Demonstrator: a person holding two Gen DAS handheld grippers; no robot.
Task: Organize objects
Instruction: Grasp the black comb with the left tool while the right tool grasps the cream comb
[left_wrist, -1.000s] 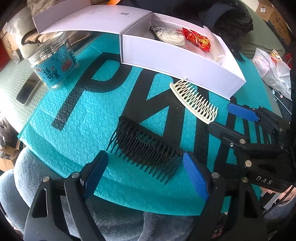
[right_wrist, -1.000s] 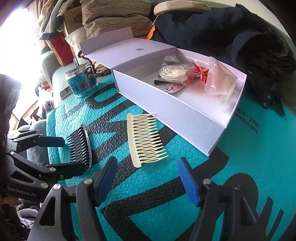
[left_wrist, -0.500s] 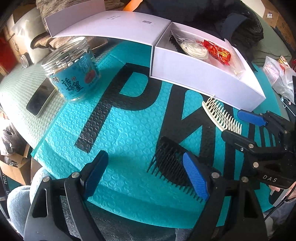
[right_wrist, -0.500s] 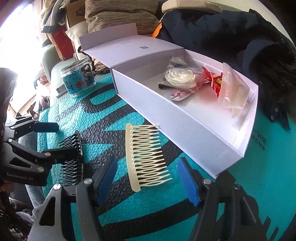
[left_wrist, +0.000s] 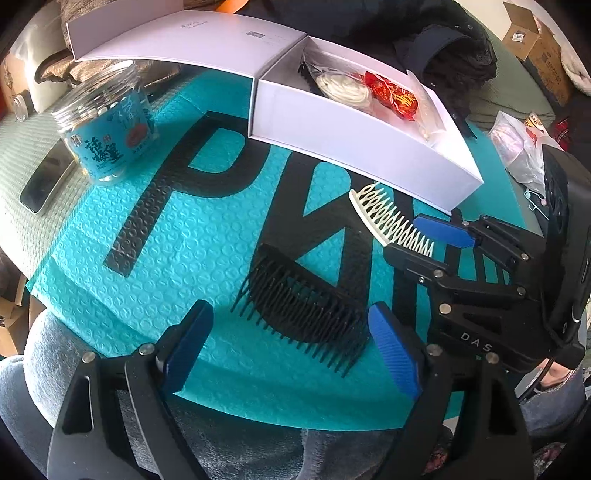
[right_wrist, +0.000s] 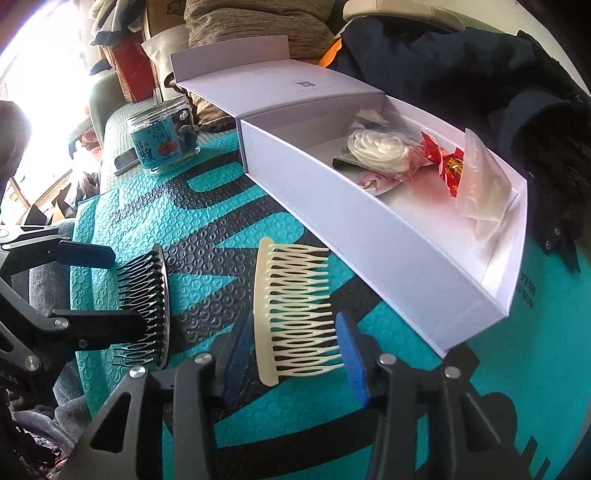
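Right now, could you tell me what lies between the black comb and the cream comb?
Nothing lies there: only bare teal mat separates the black comb from the cream comb. The right wrist view shows this gap best.

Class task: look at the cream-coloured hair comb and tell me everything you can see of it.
The cream comb looks like glossy plastic: a curved solid spine with many wavy teeth pointing toward the white box. It lies flat on the teal bubble mailer. The right gripper straddles its near end, jaws closing, pads seemingly not yet pressing.
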